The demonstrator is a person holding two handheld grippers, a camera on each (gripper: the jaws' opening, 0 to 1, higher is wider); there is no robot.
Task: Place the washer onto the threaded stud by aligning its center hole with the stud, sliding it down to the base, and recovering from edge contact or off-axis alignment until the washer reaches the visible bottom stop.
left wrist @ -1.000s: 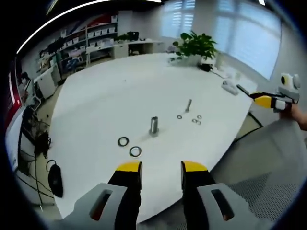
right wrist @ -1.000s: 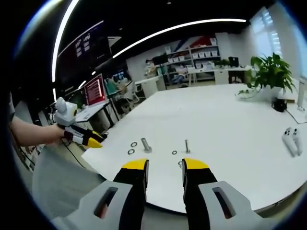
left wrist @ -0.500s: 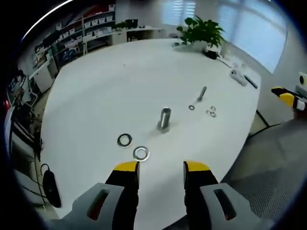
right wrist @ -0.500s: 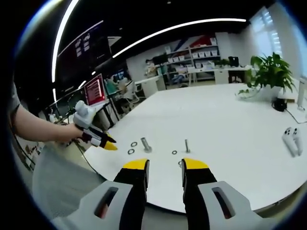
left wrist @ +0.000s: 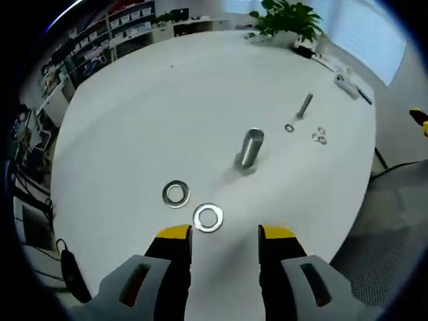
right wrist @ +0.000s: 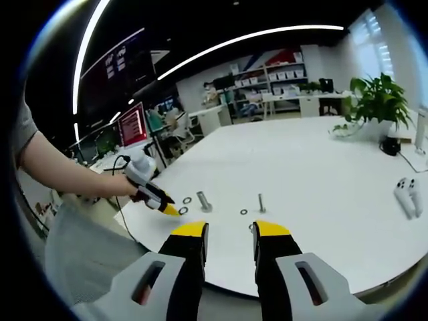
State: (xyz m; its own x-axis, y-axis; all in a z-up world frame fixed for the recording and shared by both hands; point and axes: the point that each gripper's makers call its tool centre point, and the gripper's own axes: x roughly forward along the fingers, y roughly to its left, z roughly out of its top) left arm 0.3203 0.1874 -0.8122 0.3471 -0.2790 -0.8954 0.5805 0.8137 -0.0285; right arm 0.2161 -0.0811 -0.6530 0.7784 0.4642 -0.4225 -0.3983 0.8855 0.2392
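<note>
- The left gripper [left wrist: 218,234] hovers low over the white surface [left wrist: 147,114], its jaws parted and holding nothing.
- The nearer washer [left wrist: 208,217] lies flat just ahead of the jaw tips, roughly centred between them; a second washer [left wrist: 176,194] lies just beyond it and to the gripper's left, close by but not touching.
- The threaded stud [left wrist: 251,148] stands upright farther ahead and a little to the right, its long axis vertical, well apart from both washers.
- Beyond the stud, to the right, stand a thin bolt [left wrist: 305,105] with a small ring [left wrist: 289,128] at its foot and a few small nuts [left wrist: 319,137] beside it.
- The right gripper [right wrist: 229,231] is released too, empty, held back at the near edge of the surface; the left gripper is plainly the nearer to the washers.
- In the right gripper view the left gripper [right wrist: 168,208] shows at left, its tips down beside the washers.
- Judged from this, the coming move is a short reach forward and down onto the nearer washer; nothing stands in the way, though a flat washer may be awkward to lift.
- Farther off sit a potted plant [left wrist: 289,19] and a white controller [right wrist: 406,195].
</note>
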